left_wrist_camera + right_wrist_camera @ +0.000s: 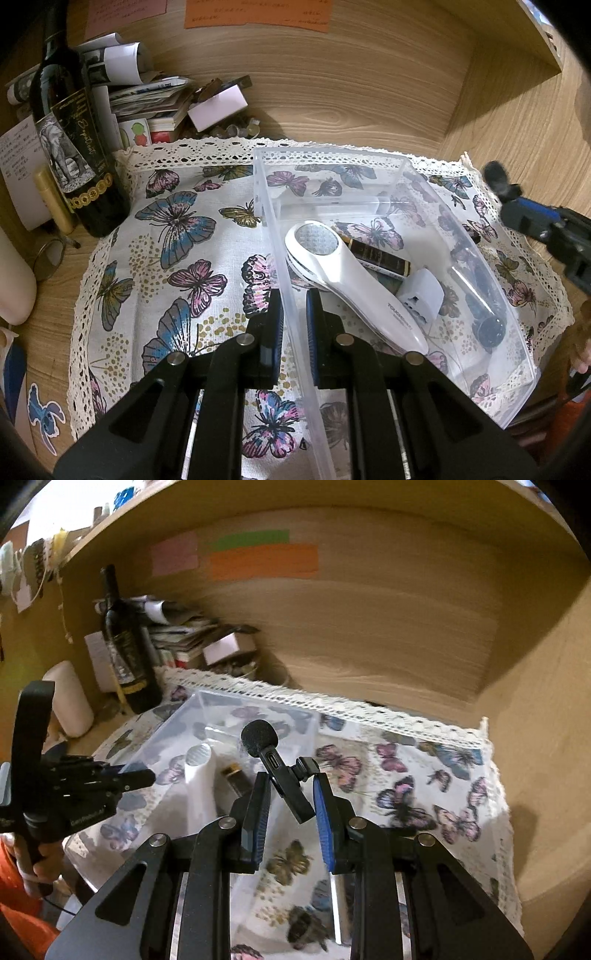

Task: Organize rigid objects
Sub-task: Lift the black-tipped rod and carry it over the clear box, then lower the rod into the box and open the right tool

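L gripper (pixel 294 325) clamped on near-left wall of clear plastic bin (pixel 517 317), mid butterfly cloth (pixel 162 236). R gripper (pixel 289 794) pinching small black clip mic w/ foam head (pixel 275 762), held above bin's right edge. Risk: mic sits skewed between pads, could twist out & miss bin; L pull may tip bin.

I see my left gripper (pixel 294 312) clamped on the near wall of the clear bin (pixel 369 157), lower centre. Inside lie a white handheld device (pixel 354 291), dark tube (pixel 380 256), small white box (pixel 424 295). Wine bottle (pixel 74 147) upper left; right gripper (pixel 496 177) at right edge.
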Motion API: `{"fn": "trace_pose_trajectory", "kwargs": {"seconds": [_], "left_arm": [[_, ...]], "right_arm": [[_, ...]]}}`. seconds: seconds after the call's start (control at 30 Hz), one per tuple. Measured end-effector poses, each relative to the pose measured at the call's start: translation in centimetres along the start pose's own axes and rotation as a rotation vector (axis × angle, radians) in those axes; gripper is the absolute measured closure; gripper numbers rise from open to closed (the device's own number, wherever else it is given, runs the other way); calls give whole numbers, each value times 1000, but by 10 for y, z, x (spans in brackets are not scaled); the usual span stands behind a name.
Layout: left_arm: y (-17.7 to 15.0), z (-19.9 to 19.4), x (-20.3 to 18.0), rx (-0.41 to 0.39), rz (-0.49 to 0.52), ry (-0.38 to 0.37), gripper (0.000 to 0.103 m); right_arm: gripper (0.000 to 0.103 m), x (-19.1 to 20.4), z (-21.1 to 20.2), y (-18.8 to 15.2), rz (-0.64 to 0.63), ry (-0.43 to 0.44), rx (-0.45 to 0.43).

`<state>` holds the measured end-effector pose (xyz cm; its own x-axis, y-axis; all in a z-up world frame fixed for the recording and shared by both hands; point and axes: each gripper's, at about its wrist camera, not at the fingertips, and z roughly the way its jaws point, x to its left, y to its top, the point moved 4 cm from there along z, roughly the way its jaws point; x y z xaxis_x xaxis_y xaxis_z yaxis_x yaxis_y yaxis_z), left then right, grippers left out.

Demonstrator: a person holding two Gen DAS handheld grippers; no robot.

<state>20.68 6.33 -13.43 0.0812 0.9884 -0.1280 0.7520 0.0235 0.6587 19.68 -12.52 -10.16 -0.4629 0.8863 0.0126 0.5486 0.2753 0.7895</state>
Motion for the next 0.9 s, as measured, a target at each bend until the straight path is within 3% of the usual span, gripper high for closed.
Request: {"fn": "trace_pose_trajectory", "kwargs": {"seconds": [0.37,0.9], "left_arm": [[1,0,0,-1,1,-9,91],[1,1,0,-2,1,-12,91]], "right_arm": [[81,33,46,-4,-90,53,120],[80,52,63,-10,-147,89,186]]}}
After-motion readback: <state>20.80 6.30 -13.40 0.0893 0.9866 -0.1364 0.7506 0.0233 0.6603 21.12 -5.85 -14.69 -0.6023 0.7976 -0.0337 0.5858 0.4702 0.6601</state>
